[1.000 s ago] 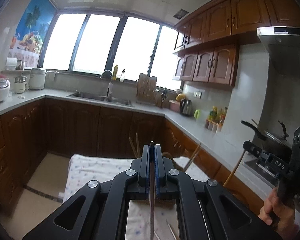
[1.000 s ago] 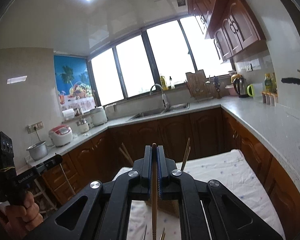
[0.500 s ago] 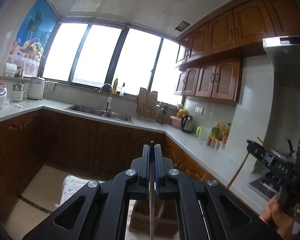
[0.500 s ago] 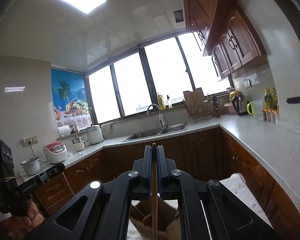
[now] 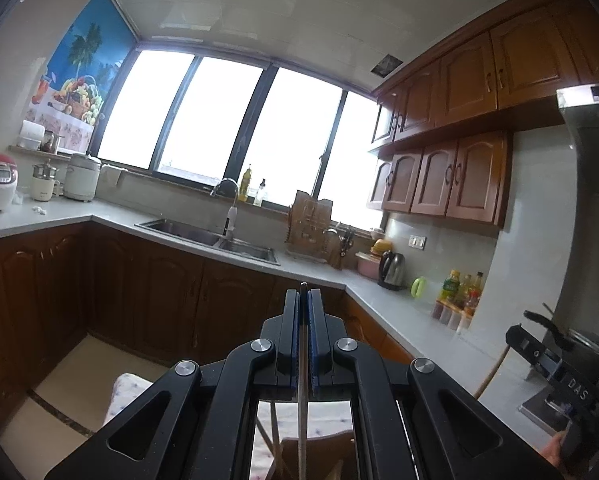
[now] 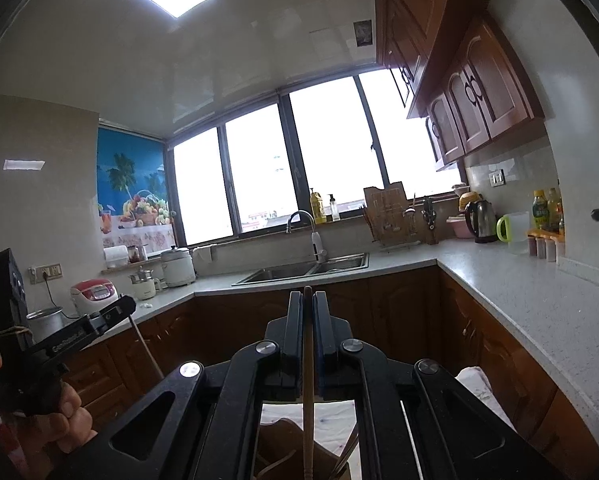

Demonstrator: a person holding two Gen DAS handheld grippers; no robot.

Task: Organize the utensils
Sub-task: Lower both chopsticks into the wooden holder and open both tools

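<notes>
Left gripper [image 5: 304, 300] was clamped on a grey stick [image 5: 302, 420], right gripper [image 6: 308, 300] on a wooden chopstick [image 6: 308, 400], both held above the near holder [image 6: 283, 444]. Risk judged: thin sticks could pivot and miss it.

A white cloth with small purple specks [image 5: 129, 394] covered the worktop below both cameras, its rumpled corner [image 6: 475, 380] showing in the right wrist view. On it stood a brown wooden utensil holder [image 6: 283, 440], largely hidden, with thin wooden sticks [image 5: 274, 432] leaning inside.
</notes>
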